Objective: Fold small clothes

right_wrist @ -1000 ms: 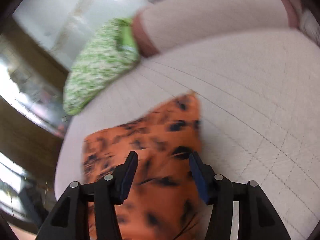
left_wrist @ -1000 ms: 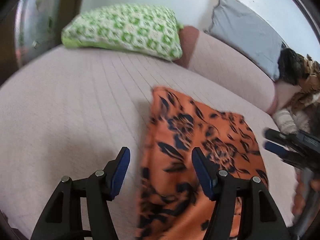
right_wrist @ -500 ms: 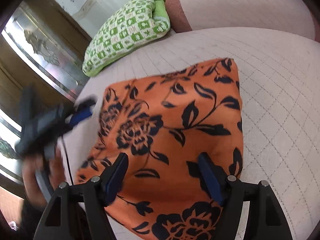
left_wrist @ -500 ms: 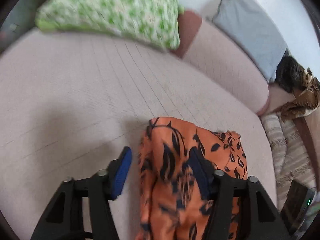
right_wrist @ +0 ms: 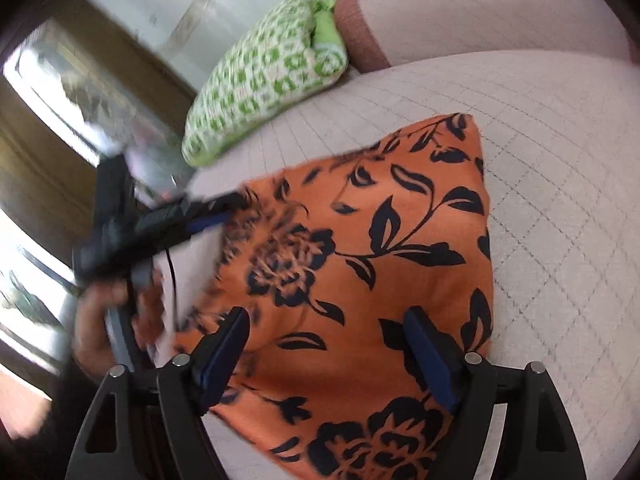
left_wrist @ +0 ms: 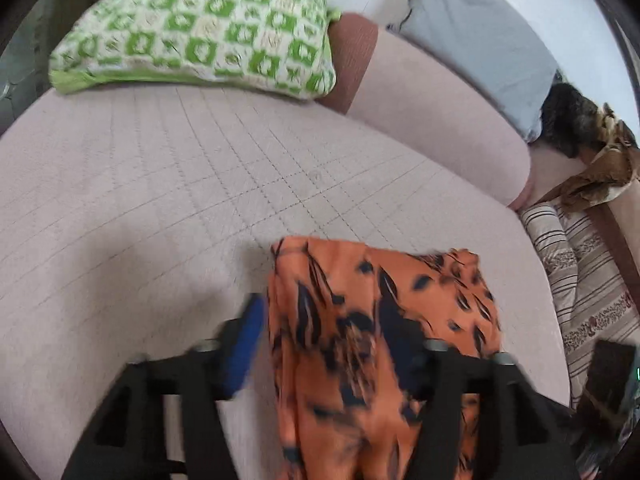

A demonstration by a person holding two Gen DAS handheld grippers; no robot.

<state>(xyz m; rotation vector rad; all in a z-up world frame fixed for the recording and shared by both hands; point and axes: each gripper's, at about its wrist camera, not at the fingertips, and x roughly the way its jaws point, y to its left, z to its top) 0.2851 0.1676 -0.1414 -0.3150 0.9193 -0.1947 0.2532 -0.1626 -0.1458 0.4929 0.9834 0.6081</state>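
Observation:
An orange cloth with black flowers (right_wrist: 360,264) lies on the pink quilted sofa seat (right_wrist: 560,160). In the left wrist view the cloth (left_wrist: 384,328) bunches up between the fingers of my left gripper (left_wrist: 332,332), whose jaws stand apart around its raised edge; the frame is blurred. In the right wrist view my left gripper (right_wrist: 216,212) reaches the cloth's left edge, jaws near together there. My right gripper (right_wrist: 326,356) is open above the cloth's near part, holding nothing.
A green and white checked pillow (left_wrist: 200,28) lies at the back of the seat, next to a brown bolster (left_wrist: 352,60). A grey cushion (left_wrist: 476,40) leans on the backrest. Striped fabric (left_wrist: 580,280) and dark clothes (left_wrist: 576,124) lie at the right.
My left gripper has come onto the cloth's left edge and the cloth has bunched up between its fingers. My right gripper has drawn back over the cloth's near part, still open.

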